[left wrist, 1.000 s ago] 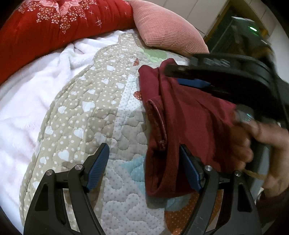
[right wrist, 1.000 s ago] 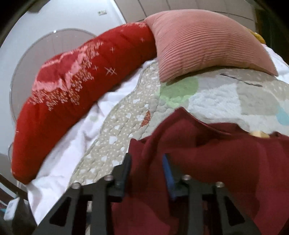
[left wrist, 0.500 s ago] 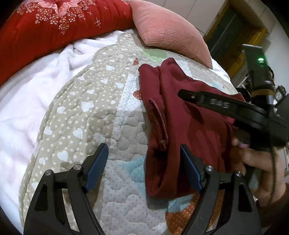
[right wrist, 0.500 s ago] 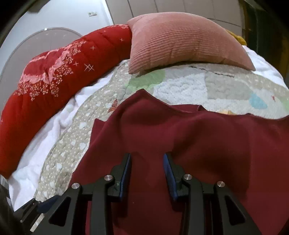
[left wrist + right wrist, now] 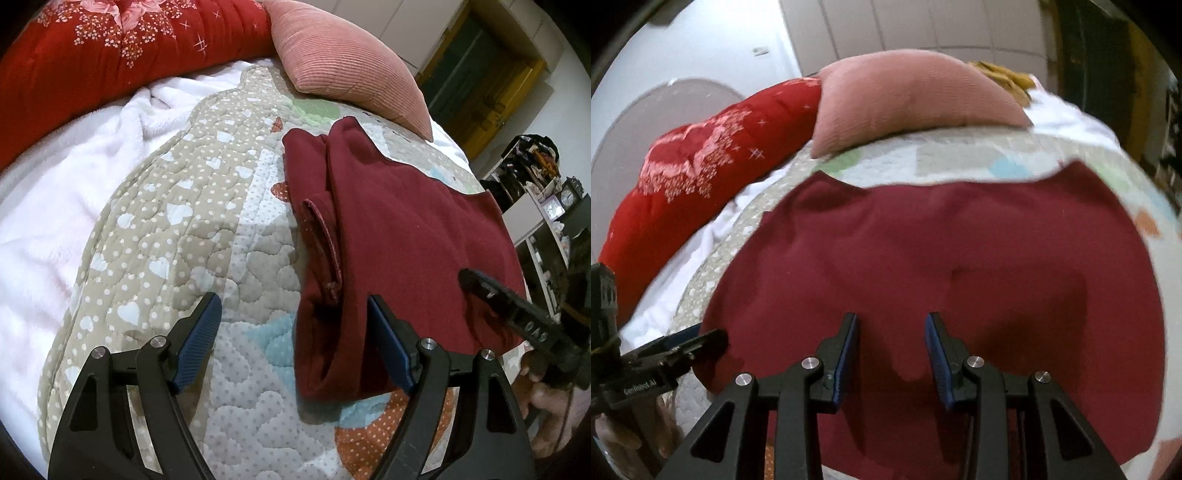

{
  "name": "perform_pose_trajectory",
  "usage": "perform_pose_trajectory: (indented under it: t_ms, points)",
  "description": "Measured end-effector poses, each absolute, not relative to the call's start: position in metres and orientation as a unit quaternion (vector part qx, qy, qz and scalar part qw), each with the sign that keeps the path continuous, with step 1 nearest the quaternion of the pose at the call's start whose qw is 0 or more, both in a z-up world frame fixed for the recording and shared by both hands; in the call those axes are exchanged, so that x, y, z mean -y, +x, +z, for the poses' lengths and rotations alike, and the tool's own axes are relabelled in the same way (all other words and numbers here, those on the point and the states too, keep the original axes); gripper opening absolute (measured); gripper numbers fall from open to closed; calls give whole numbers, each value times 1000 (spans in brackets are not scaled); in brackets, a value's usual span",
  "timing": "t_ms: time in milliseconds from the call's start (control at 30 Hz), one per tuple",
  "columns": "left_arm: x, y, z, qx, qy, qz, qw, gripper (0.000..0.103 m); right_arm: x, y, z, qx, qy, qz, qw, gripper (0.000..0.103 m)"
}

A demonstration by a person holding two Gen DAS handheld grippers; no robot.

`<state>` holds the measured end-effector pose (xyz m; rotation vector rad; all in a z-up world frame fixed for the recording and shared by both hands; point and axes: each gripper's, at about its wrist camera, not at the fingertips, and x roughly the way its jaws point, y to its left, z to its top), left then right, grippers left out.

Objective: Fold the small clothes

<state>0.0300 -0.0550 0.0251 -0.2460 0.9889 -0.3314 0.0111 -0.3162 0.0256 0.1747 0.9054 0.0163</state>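
1. Maroon fabric garment (image 5: 406, 229), folded, lying flat on a patchwork quilted bedspread (image 5: 207, 236); centre right in the left wrist view, filling the middle of the right wrist view (image 5: 923, 258).
2. Left gripper (image 5: 295, 343) spread wide at bottom centre, nothing pinched; one blue pad over the quilt, the other at the garment's near left fold.
3. Right gripper (image 5: 891, 354) part open low in its own frame, above the garment, clamping nothing; one black finger also visible at lower right of the left wrist view (image 5: 517, 314).
4. Pink ribbed cushion (image 5: 343, 62) at upper centre, red floral bolster (image 5: 110, 48) at upper left, white fleece blanket (image 5: 55, 192) at left.
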Motion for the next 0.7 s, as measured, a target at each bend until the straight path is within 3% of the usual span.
perform_pose_trajectory:
  t_ms: [433, 700]
  points:
    - [55, 29, 25, -472, -117, -159, 859, 80, 295, 15, 44, -444, 78, 20, 892, 41]
    - [54, 27, 22, -475, -123, -161, 857, 80, 289, 40, 28, -492, 58, 6, 869, 46]
